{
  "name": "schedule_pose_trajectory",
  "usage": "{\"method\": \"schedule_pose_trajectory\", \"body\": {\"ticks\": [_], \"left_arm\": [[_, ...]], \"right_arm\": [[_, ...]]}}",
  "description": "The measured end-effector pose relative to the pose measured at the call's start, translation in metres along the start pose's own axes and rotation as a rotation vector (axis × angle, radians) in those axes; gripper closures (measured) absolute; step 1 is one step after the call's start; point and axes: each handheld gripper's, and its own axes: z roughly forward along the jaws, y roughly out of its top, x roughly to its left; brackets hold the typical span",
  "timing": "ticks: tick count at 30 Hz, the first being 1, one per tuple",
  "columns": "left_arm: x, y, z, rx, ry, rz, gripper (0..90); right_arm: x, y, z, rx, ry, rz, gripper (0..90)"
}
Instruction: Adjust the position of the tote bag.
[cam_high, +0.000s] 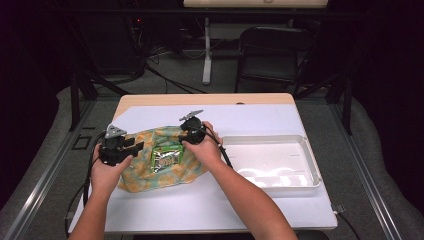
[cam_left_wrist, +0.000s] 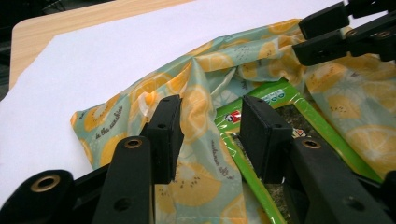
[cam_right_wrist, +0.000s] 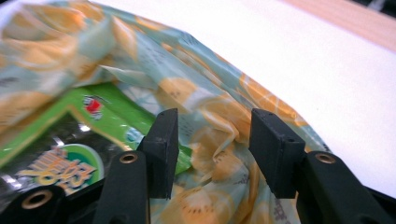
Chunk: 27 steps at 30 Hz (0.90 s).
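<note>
Looks like you're midway: green snack packet is lying on the lemon-print bag left of the tray, maybe half in, both grippers gaping, gripping nothing.

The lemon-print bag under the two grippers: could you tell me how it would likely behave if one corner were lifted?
The bag would probably sag and drape, since its thin film already lies creased and bunched by the left gripper. It looks light, yet the green packet on it might slide off. The glossy film may slip between the fingers.
</note>
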Motion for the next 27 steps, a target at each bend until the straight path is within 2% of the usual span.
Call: {"method": "schedule_pose_trajectory", "body": {"ticks": [1,2,5,9,14,17,19,23,27], "left_arm": [[0.000,0.000,0.000,-0.001,-0.003,0.001,58.0],[-0.001,0.000,0.000,-0.004,-0.005,0.000,57.9],[-0.004,0.000,0.000,0.000,-0.009,0.007,57.5],[-0.007,0.000,-0.001,0.011,-0.010,0.015,57.4],[-0.013,-0.001,-0.004,0.022,-0.013,0.025,57.1],[-0.018,-0.002,-0.005,0.031,-0.017,0.044,56.5],[-0.021,-0.003,-0.005,0.040,-0.021,0.041,56.6],[-0.028,-0.007,-0.008,0.049,-0.019,0.055,62.2],[-0.035,-0.015,-0.012,0.052,-0.022,0.072,70.8]], "right_arm": [[0.000,0.001,-0.004,0.003,0.003,-0.016,52.2],[0.002,0.000,-0.007,-0.021,0.009,-0.005,52.1],[0.003,0.001,-0.018,-0.023,0.028,-0.020,51.2],[0.007,-0.001,-0.033,-0.063,0.054,-0.007,51.1],[0.015,-0.008,-0.050,-0.057,0.094,-0.043,52.9],[0.024,-0.014,-0.057,-0.042,0.115,-0.072,53.6],[0.030,-0.017,-0.062,-0.024,0.139,-0.079,54.6],[0.040,-0.022,-0.070,-0.014,0.195,-0.074,57.8],[0.051,-0.029,-0.075,-0.010,0.216,-0.108,62.6]]}}
